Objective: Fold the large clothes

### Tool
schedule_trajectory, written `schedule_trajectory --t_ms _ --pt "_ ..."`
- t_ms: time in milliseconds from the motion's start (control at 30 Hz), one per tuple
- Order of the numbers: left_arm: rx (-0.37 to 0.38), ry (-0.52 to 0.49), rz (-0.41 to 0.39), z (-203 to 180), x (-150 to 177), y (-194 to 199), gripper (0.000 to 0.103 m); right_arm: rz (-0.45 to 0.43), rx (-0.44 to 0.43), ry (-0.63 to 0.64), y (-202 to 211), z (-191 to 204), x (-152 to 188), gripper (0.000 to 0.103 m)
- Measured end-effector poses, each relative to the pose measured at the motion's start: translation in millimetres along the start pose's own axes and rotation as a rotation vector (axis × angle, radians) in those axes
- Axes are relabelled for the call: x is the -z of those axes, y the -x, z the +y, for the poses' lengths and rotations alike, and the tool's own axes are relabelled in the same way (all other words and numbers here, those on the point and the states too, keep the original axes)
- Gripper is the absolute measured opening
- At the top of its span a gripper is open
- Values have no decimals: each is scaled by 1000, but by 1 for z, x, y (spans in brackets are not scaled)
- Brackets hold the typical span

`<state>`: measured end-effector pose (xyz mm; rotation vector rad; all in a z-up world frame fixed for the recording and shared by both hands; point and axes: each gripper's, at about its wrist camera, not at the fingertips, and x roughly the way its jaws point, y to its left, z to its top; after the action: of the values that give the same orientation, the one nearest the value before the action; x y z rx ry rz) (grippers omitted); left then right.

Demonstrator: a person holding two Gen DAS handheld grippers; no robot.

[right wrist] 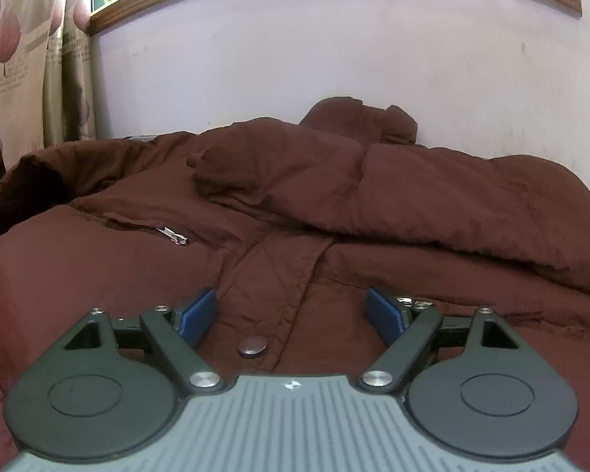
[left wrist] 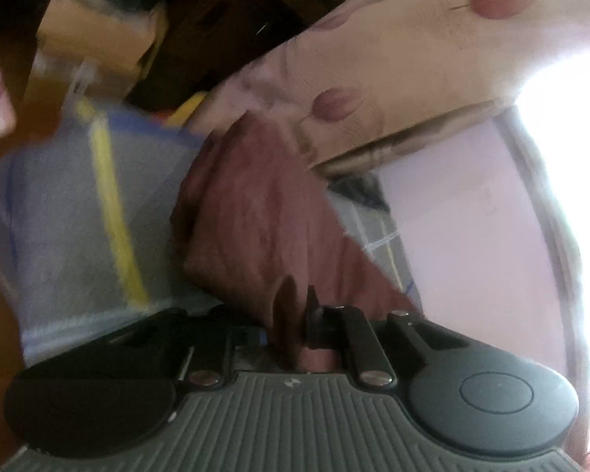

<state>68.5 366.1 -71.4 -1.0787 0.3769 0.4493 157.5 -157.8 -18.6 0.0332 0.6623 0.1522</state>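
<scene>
Around me I see a flowered curtain [left wrist: 393,59] and a pale wall [right wrist: 295,59]; in the left view a grey cloth with a yellow stripe [left wrist: 110,204] lies beside the brown jacket [right wrist: 295,204]. My left gripper [left wrist: 295,306] is closed, pinching a fold of the jacket. My right gripper [right wrist: 291,310] stands wide open just over the jacket's front, its blue pads [right wrist: 196,314] on either side of a snap button [right wrist: 251,346].

The brown jacket [right wrist: 373,204] is matt, creased cloth with a dull metal snap button [right wrist: 251,346].
</scene>
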Motion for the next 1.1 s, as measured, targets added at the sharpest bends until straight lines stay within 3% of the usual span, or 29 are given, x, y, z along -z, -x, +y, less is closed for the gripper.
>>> schedule_trajectory --t_ms 233,367,467,633,733,900,1000,1067,1100 --pt "130 -227 -114 -113 -6 21 13 -17 -24 -61 2 -7 1 84" --pt "297 -344 -124 -197 17 41 13 -47 -41 -139 9 -17 3 84" --pt "424 -398 -77 -251 49 52 13 -69 -28 -230 17 -26 4 84" --pt "607 -507 61 -333 129 61 13 -100 -98 -472 41 -60 9 84" --pt "677 -575 152 -371 186 55 13 -133 -98 -518 60 -79 10 84" --pt "718 -696 357 -408 277 20 15 -196 -75 -567 92 -113 11 84" --pt "690 -749 446 -410 325 -6 34 -219 -64 -589 106 -130 13 85" --pt "667 -775 450 -406 341 -15 76 -226 -58 -595 111 -139 14 85" --pt "657 -777 429 -400 345 -15 86 -229 -53 -594 114 -144 14 85"
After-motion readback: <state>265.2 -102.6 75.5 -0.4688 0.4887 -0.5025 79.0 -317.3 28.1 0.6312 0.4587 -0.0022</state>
